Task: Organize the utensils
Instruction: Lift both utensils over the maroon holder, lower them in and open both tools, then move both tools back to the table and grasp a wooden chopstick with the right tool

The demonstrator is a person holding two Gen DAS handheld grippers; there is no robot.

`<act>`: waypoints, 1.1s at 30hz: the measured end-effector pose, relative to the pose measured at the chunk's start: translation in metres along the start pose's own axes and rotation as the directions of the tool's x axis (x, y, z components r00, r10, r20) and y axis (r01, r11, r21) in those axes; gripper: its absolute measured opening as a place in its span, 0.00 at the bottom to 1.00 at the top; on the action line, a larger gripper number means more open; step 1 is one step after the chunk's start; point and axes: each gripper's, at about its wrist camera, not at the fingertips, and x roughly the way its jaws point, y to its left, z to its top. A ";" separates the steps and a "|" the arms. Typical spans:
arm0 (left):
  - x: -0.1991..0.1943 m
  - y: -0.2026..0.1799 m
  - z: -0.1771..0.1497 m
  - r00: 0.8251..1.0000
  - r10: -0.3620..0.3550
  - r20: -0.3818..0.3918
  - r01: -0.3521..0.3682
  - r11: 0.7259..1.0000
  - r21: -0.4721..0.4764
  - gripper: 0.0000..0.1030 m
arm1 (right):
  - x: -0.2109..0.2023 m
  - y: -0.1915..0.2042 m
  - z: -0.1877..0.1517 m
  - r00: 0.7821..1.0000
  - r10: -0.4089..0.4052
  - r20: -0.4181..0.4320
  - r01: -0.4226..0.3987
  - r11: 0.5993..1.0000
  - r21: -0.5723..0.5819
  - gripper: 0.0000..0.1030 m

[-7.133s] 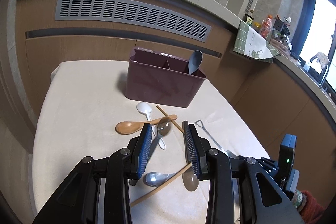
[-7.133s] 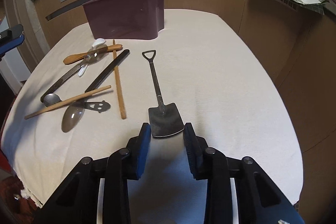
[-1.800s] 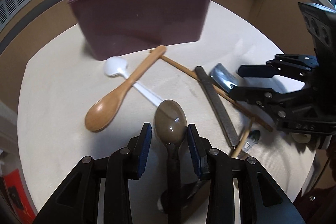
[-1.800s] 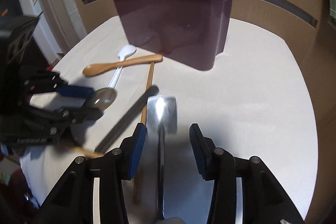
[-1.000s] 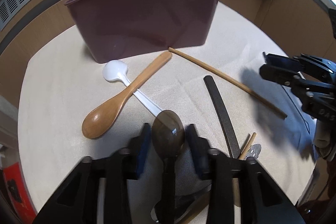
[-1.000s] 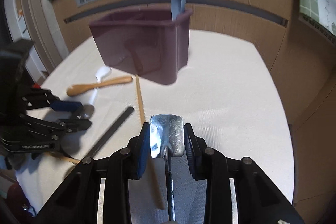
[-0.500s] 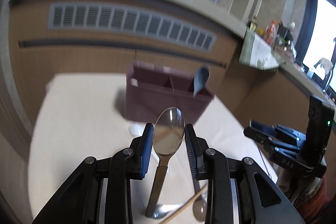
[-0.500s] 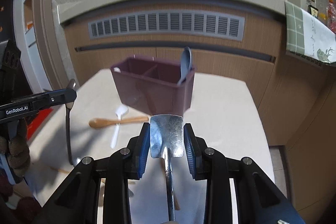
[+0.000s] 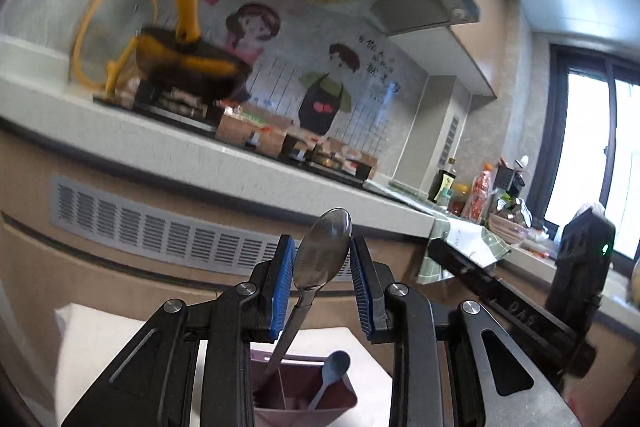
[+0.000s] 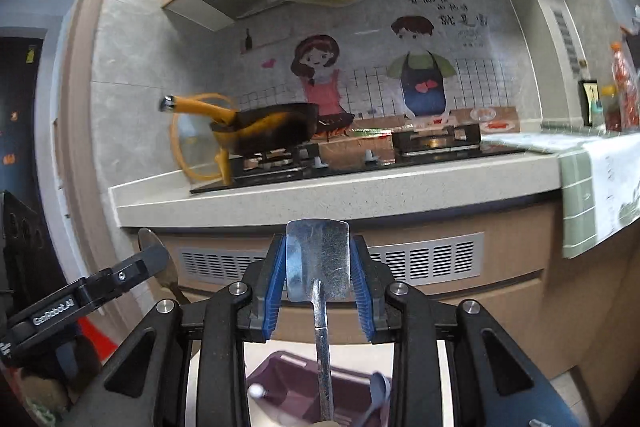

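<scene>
My left gripper (image 9: 322, 278) is shut on a metal spoon (image 9: 322, 255), bowl up, its handle hanging down into the maroon utensil holder (image 9: 340, 401). A grey-blue spoon (image 9: 330, 375) stands in the holder's right compartment. My right gripper (image 10: 318, 277) is shut on a small metal spatula (image 10: 318, 263), blade up, its handle (image 10: 324, 367) reaching down over the holder (image 10: 280, 379), where the grey-blue spoon (image 10: 378, 395) also shows. The left gripper shows at the left of the right wrist view (image 10: 156, 259).
The holder stands on a white-clothed table (image 9: 92, 339). Behind is a kitchen counter (image 10: 320, 191) with a vent grille (image 9: 160, 227), a stove and a dark pan (image 10: 272, 131). A green cloth (image 10: 600, 195) hangs over the counter at right.
Both grippers have risen and tilted up, bringing the spoon and spatula upright above the holder. The holder has dropped to the bottom of both views; the other utensils are out of view.
</scene>
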 end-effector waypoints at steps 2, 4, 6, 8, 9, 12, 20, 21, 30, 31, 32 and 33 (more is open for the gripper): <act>0.019 0.013 -0.003 1.000 0.003 -0.024 -0.003 1.000 -0.023 0.28 | 0.017 -0.002 -0.009 1.000 -0.002 0.009 0.001 1.000 0.003 0.27; 0.035 0.021 -0.010 0.999 -0.003 -0.051 0.000 0.999 -0.046 0.28 | 0.035 -0.003 -0.021 1.000 0.000 0.000 0.000 1.000 0.003 0.27; 0.049 0.032 -0.018 0.996 -0.005 -0.084 -0.001 0.998 -0.067 0.28 | 0.054 -0.005 -0.034 1.000 -0.007 -0.030 0.007 1.000 0.005 0.27; 0.062 0.040 -0.030 0.992 -0.012 -0.122 0.001 0.996 -0.086 0.28 | 0.066 -0.005 -0.045 0.999 -0.019 -0.050 0.019 1.000 0.000 0.27; 0.068 0.045 -0.035 0.990 -0.013 -0.139 0.000 0.996 -0.093 0.28 | 0.075 -0.006 -0.052 0.998 -0.025 -0.061 0.025 1.000 -0.009 0.27; 0.079 0.054 -0.050 0.985 -0.013 -0.171 -0.006 0.994 -0.108 0.28 | 0.091 -0.007 -0.064 0.995 -0.047 -0.087 0.046 0.999 -0.012 0.27; 0.094 0.071 -0.081 0.970 -0.034 -0.241 -0.006 0.986 -0.165 0.31 | 0.112 -0.014 -0.090 0.990 -0.086 -0.108 0.084 0.996 -0.018 0.30; 0.094 0.072 -0.083 0.967 -0.033 -0.253 -0.010 0.986 -0.167 0.33 | 0.111 -0.015 -0.094 0.987 -0.082 -0.137 0.080 0.997 -0.014 0.30; 0.041 0.051 -0.079 0.972 0.057 -0.226 -0.075 0.995 -0.070 0.43 | 0.041 -0.026 -0.103 0.982 -0.067 -0.175 0.063 0.998 -0.033 0.38; 0.030 0.047 -0.083 0.968 0.086 -0.234 -0.099 0.994 -0.045 0.45 | 0.035 -0.026 -0.105 0.979 -0.059 -0.194 0.053 0.998 -0.038 0.38; 0.023 0.047 -0.086 0.965 0.105 -0.242 -0.116 0.993 -0.032 0.45 | 0.029 -0.026 -0.108 0.974 -0.051 -0.219 0.042 0.998 -0.045 0.39; 0.015 0.045 -0.091 0.958 0.129 -0.255 -0.138 0.990 -0.017 0.45 | 0.023 -0.024 -0.113 0.963 -0.042 -0.265 0.028 0.998 -0.058 0.39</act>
